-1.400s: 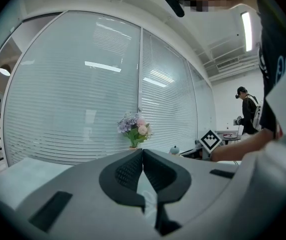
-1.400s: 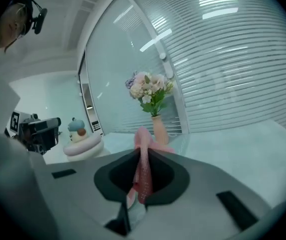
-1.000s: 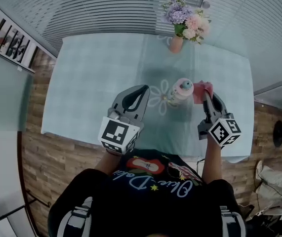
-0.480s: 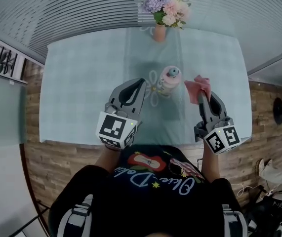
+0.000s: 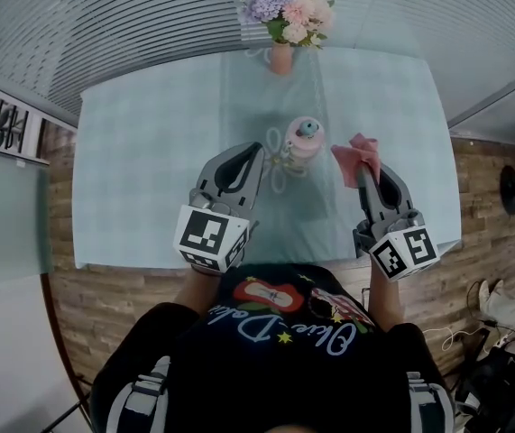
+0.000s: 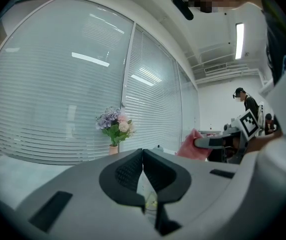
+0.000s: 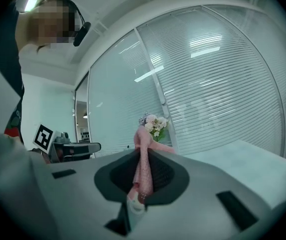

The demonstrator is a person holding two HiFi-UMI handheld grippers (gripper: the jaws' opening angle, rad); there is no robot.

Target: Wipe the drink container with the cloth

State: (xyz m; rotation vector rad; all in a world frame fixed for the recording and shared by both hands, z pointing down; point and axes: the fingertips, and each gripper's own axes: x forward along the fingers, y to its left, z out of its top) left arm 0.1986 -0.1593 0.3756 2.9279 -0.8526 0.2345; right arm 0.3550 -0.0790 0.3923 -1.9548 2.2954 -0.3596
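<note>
The drink container (image 5: 304, 141), pale pink with a teal knob on its lid, stands upright on the table's floral runner. My right gripper (image 5: 366, 175) is shut on a pink cloth (image 5: 357, 157), held just right of the container with a small gap between them. The right gripper view has the cloth (image 7: 143, 164) pinched between the jaws, a fold rising above them. My left gripper (image 5: 257, 152) is shut on nothing, its tips close to the container's left side. From the left gripper view (image 6: 143, 153) the cloth (image 6: 193, 145) shows to the right; the container is mostly hidden behind the jaws.
A vase of flowers (image 5: 280, 25) stands at the table's far edge, behind the container. The table (image 5: 149, 152) has a pale checked cover and wooden floor on both sides. Window blinds run behind the table. A person stands in the background (image 6: 248, 106).
The right gripper with the cloth has drawn away from the container's side, where the cloth touched it a second ago. The left gripper stays shut beside the container.
</note>
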